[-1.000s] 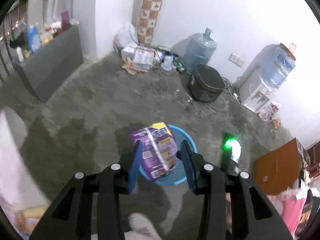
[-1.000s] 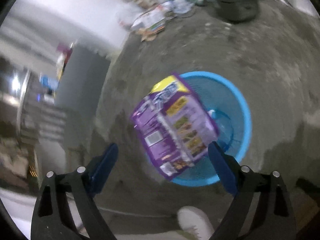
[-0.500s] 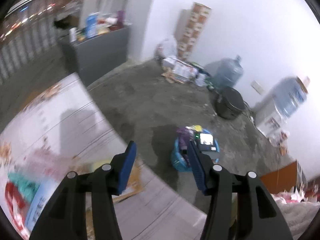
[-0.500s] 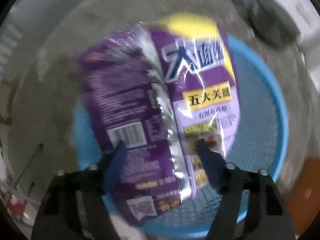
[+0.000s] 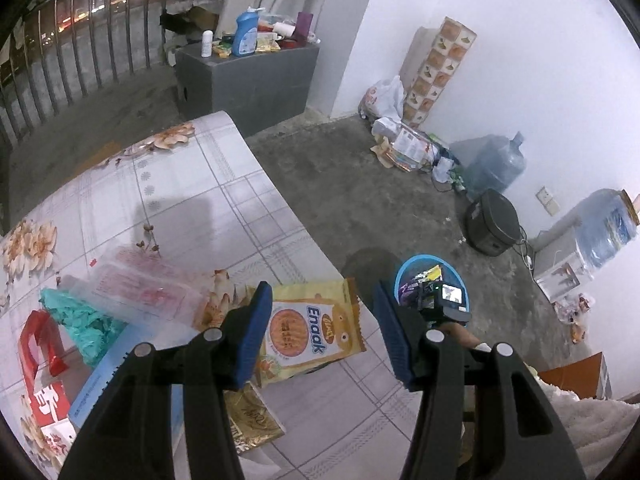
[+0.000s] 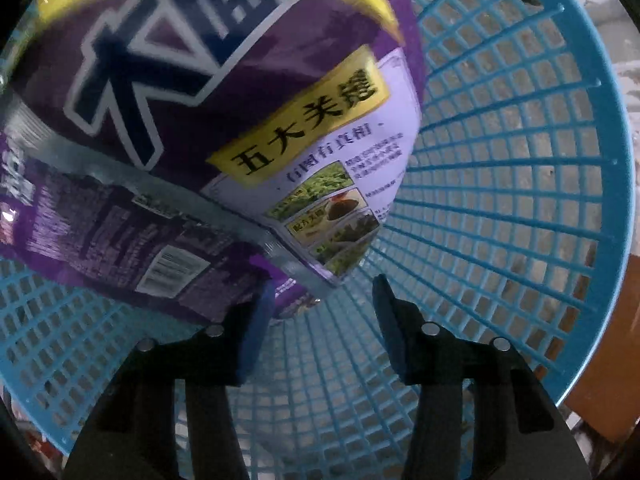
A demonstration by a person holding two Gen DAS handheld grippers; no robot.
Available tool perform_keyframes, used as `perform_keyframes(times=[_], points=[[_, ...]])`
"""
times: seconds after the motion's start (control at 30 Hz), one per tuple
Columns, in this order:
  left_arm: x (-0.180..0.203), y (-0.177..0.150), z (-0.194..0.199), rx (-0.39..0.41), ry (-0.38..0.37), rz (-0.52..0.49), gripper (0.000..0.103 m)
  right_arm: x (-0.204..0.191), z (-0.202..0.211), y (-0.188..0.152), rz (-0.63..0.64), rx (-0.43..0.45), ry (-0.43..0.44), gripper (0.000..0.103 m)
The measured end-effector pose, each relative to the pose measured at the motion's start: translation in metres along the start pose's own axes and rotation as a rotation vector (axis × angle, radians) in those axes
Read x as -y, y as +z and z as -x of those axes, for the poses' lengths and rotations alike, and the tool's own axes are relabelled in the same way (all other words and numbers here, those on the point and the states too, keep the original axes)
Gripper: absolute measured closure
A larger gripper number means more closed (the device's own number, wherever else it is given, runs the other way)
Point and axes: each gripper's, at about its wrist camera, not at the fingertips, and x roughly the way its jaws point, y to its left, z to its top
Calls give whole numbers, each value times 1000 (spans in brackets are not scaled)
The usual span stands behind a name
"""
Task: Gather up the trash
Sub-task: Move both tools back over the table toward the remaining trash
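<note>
A second ago the left gripper (image 5: 316,328) hung over the blue basket (image 5: 400,276) with the purple snack bag between its fingers; now it is over the floral table (image 5: 200,208) and the bag is gone from it. The jaws stand part-open and empty, and the yellow biscuit packet (image 5: 312,336) lies on the table just ahead of and below the fingertips, framed between them but not touched. The right gripper (image 6: 320,300) has meanwhile dropped deep into the blue basket (image 6: 520,200), so the mesh now fills its view where before the whole rim showed from above. Its jaws are closing, yet the purple snack bag (image 6: 224,120) sits beyond the tips rather than between the pads; only its lower corner overlaps the left finger, and I cannot tell whether they touch. Judging by this, one piece of trash is as good as delivered, and the yellow packet looks like the next pick. The purple bag leans against the basket wall, its long axis running away from the right gripper, up and to the left, with the yellow-topped end farthest off. The yellow packet lies flat, its long axis pointing roughly along the left gripper's reach, tilted slightly to the right.
</note>
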Motion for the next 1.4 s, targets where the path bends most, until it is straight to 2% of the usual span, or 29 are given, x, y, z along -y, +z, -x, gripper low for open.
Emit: perform_keyframes(times=[0.07, 0.1, 0.17, 0.23, 0.47, 0.63, 0.73, 0.87, 1.13, 1.4], points=[[5, 0, 0, 1, -12, -10, 50, 8, 20, -5, 28, 78, 89, 38], [7, 0, -1, 1, -15, -16, 49, 9, 28, -9, 42, 109, 110, 31], [9, 0, 0, 8, -27, -31, 48, 15, 47, -19, 70, 186, 131, 24], [13, 1, 2, 20, -44, -45, 48, 24, 67, -29, 78, 256, 177, 24], [32, 1, 21, 97, -89, -108, 47, 58, 161, -88, 32, 492, 419, 24], [34, -5, 43, 166, -109, -96, 44, 42, 249, -143, 51, 654, 525, 20], [30, -12, 59, 205, -113, -87, 41, 26, 281, -168, 62, 720, 561, 19], [19, -24, 83, 265, -95, -78, 36, 13, 319, -199, 84, 786, 625, 19], [-25, -46, 139, 389, -13, 5, 33, -17, 385, -243, 287, 890, 702, 19], [-92, -76, 173, 466, 71, 156, 33, -75, 409, -261, 489, 844, 804, 19]])
